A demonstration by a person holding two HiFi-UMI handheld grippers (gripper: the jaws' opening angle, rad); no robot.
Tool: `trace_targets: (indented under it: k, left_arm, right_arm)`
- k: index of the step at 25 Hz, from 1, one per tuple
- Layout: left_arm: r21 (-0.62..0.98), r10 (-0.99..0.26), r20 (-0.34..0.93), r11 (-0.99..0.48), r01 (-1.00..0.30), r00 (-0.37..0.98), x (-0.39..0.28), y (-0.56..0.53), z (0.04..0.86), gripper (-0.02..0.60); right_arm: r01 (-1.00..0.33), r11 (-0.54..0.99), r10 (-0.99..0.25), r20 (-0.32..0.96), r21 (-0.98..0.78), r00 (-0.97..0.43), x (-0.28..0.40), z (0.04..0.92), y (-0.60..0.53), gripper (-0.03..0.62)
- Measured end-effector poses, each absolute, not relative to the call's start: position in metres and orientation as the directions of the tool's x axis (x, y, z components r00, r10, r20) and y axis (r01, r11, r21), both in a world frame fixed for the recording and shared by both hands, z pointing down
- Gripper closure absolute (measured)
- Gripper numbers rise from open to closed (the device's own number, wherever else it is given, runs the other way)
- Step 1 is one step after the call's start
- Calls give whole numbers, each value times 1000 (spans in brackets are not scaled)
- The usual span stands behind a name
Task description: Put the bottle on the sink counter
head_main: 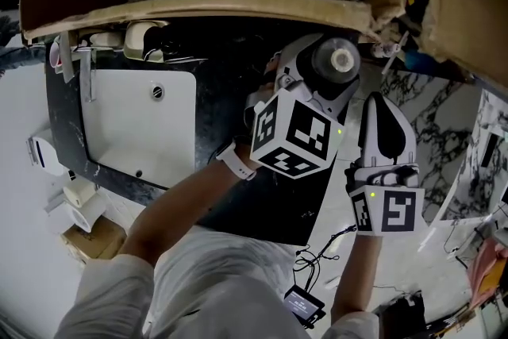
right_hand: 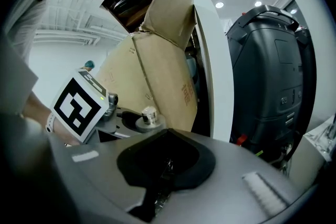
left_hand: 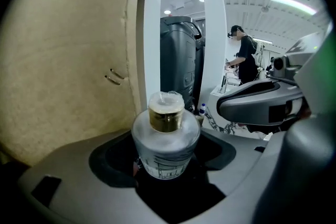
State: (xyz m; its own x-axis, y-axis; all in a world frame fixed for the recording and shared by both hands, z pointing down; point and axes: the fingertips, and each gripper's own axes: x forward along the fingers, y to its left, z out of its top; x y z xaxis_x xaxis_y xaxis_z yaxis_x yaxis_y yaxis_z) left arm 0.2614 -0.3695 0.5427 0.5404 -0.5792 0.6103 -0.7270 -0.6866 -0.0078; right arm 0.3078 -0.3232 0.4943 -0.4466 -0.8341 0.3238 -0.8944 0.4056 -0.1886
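Observation:
A frosted bottle [left_hand: 165,139] with a gold cap under clear film stands upright between the jaws of my left gripper [left_hand: 166,168], which is shut on its body. From the head view I look down on the bottle's cap [head_main: 341,59], held in the air over the black sink counter [head_main: 230,91], just below the cardboard box's edge. My left gripper [head_main: 316,87] carries its marker cube below it. My right gripper [head_main: 382,109] hangs beside it to the right, jaws shut with nothing held. The right gripper view shows its jaws [right_hand: 164,168] and the bottle [right_hand: 148,116] off to the left.
A white sink basin [head_main: 119,123] is set in the counter's left half, with a faucet [head_main: 143,40] behind it. An open cardboard box [head_main: 198,4] holding red things overhangs the counter's far side. Marble floor [head_main: 444,115] lies right; a small box and rolls [head_main: 91,234] lie lower left.

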Motion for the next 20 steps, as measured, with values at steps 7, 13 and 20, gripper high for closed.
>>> trace_targets:
  k: [7,13,20]
  left_arm:
    - [1,-630,580,-633,-774,516,264,-379,547,247]
    - [57,-646,562,-592,-804,516,266,-387,550,247]
    - [97,-593,612,-601,-794,524,265,-383,556,244]
  right_arm:
    - [-900,392,-839,326,-190,-434,316,496,-325,583]
    - [-906,379,-848,321,-186,-421,322,492,-325,583]
    - [-917,356,-859,323,-177,-396,323,486,-314,583]
